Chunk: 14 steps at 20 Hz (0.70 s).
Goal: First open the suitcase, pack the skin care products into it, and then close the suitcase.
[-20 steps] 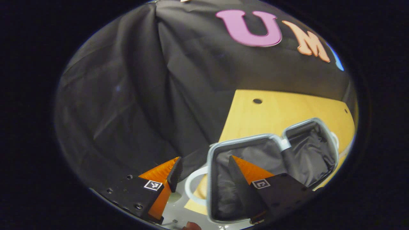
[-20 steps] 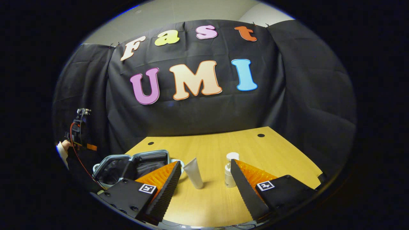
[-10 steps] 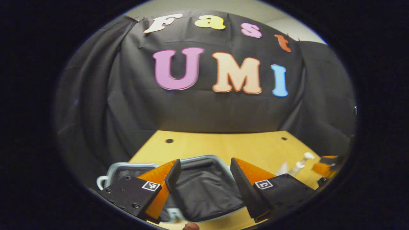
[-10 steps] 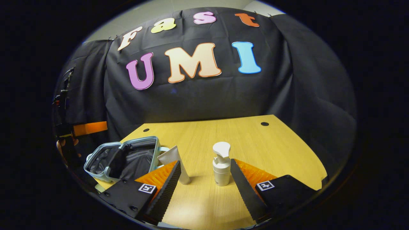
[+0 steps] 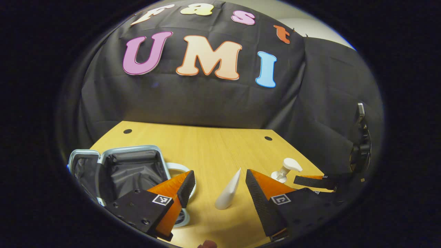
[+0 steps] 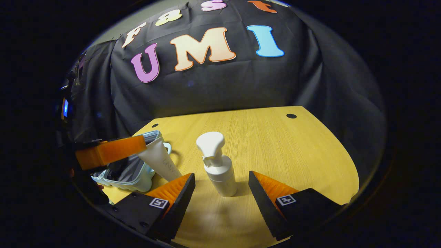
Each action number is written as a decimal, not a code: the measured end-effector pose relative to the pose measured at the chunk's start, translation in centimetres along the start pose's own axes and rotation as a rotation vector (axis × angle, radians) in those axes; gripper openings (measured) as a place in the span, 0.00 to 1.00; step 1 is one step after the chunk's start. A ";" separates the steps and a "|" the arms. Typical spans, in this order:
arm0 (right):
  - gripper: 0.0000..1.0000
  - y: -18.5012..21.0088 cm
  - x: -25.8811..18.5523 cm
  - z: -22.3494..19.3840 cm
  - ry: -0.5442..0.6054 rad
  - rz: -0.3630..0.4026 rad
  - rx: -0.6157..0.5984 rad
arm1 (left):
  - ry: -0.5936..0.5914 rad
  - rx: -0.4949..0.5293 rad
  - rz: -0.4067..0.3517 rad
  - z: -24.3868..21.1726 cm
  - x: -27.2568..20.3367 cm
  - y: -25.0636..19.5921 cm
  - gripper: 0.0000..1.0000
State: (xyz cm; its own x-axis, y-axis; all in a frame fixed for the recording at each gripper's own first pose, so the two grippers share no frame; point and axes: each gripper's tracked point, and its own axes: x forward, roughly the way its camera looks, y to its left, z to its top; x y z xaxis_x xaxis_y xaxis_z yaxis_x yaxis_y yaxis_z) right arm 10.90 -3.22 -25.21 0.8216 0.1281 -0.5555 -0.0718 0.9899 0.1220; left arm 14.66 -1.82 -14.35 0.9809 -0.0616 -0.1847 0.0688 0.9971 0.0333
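Small pale-rimmed suitcase (image 5: 117, 165) lying open, dark lining showing; just right of it a white tube (image 5: 228, 193) standing cap-down, then a white pump bottle (image 6: 217, 165) upright.

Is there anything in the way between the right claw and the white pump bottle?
Nothing visible. In the right gripper view the pump bottle stands upright on the table, just ahead of the open right claw and lined up with the gap between its fingers. The tube stands off to the side, near the open suitcase.
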 end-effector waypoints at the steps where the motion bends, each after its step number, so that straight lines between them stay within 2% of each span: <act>1: 0.94 -0.3 0.4 -0.3 0.010 0.010 0.007 | 0.022 -0.023 0.012 -0.8 0.9 -0.2 0.89; 2: 0.98 -0.4 0.8 -0.5 0.018 0.021 0.013 | 0.051 -0.055 0.020 -1.8 1.7 -0.4 0.89; 5: 0.98 -0.6 2.0 -1.0 0.035 0.047 0.014 | 0.137 -0.142 0.025 -5.3 3.8 -1.3 0.88; 7: 0.98 -0.5 2.8 -1.4 0.044 0.061 0.003 | 0.184 -0.151 0.057 -7.1 4.6 -1.0 0.88; 8: 0.93 -0.5 3.3 -1.4 0.048 0.067 -0.003 | 0.208 -0.151 0.067 -7.8 4.9 -0.7 0.88; 9: 0.93 -0.4 3.7 -1.6 0.052 0.071 -0.009 | 0.226 -0.150 0.081 -8.3 5.0 -0.4 0.88; 10: 0.98 -0.3 4.1 -1.6 0.056 0.077 -0.012 | 0.246 -0.147 0.098 -9.0 5.4 -0.1 0.87; 12: 0.98 -0.2 4.9 -1.8 0.064 0.084 -0.018 | 0.273 -0.136 0.114 -9.7 5.5 0.2 0.84; 13: 0.98 -0.2 5.2 -2.0 0.070 0.089 -0.019 | 0.280 -0.134 0.116 -9.8 5.7 0.2 0.81; 14: 0.98 -0.1 5.4 -2.2 0.074 0.093 -0.021 | 0.288 -0.137 0.111 -10.1 5.8 0.1 0.69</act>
State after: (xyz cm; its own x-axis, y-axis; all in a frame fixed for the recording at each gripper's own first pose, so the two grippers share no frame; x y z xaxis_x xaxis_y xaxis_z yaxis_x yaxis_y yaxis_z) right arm 14.10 -2.53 -30.06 0.7666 0.2233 -0.6021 -0.1584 0.9744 0.1596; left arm 18.49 -1.59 -25.32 0.8881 0.0440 -0.4575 -0.0800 0.9950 -0.0596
